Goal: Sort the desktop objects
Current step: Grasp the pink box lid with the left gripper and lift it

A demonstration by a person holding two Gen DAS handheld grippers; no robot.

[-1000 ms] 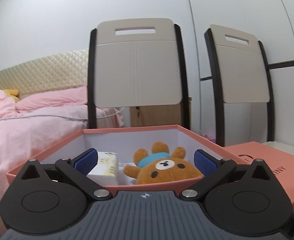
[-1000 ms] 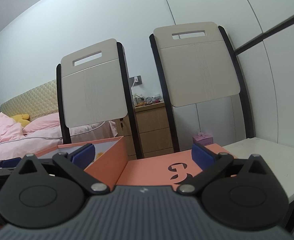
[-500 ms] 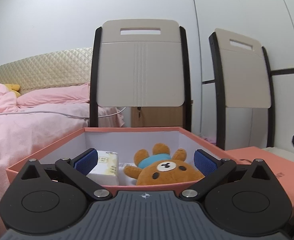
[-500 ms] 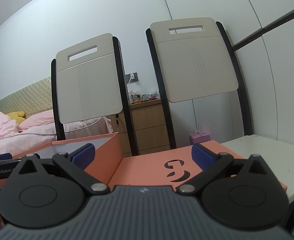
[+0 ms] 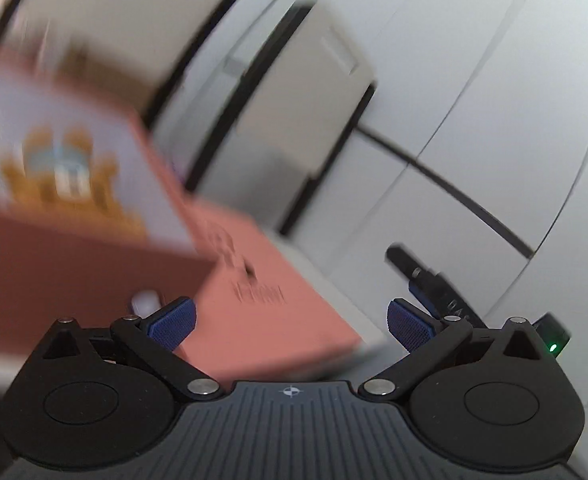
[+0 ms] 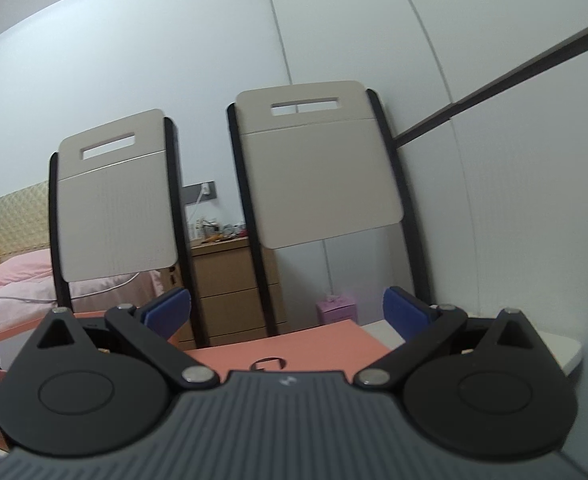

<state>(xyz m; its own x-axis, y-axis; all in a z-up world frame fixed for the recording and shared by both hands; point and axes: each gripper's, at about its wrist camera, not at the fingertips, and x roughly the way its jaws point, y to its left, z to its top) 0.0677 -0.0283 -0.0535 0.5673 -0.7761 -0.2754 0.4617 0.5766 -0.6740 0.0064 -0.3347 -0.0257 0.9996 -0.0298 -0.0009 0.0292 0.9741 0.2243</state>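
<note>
The left wrist view is blurred and tilted. An open orange box (image 5: 94, 256) sits at the left, with a brown bear toy (image 5: 66, 176) inside. The flat orange lid (image 5: 266, 312) lies beside it, under my left gripper (image 5: 290, 322), which is open and empty. A small white object (image 5: 146, 302) lies by the box's front wall. My right gripper (image 6: 286, 312) is open and empty above the lid (image 6: 294, 346). Part of the right gripper (image 5: 433, 284) shows at the right of the left wrist view.
Two folded beige chairs (image 6: 317, 168) lean on the white wall behind the white table (image 6: 557, 344). A wooden drawer unit (image 6: 230, 284) and a small pink box (image 6: 337, 308) stand behind. A pink bed (image 6: 14, 284) is at the left.
My left gripper has swung sharply right and rolled, so the box slid left and the lid came between its fingers. My right gripper rose and tilted up a little.
</note>
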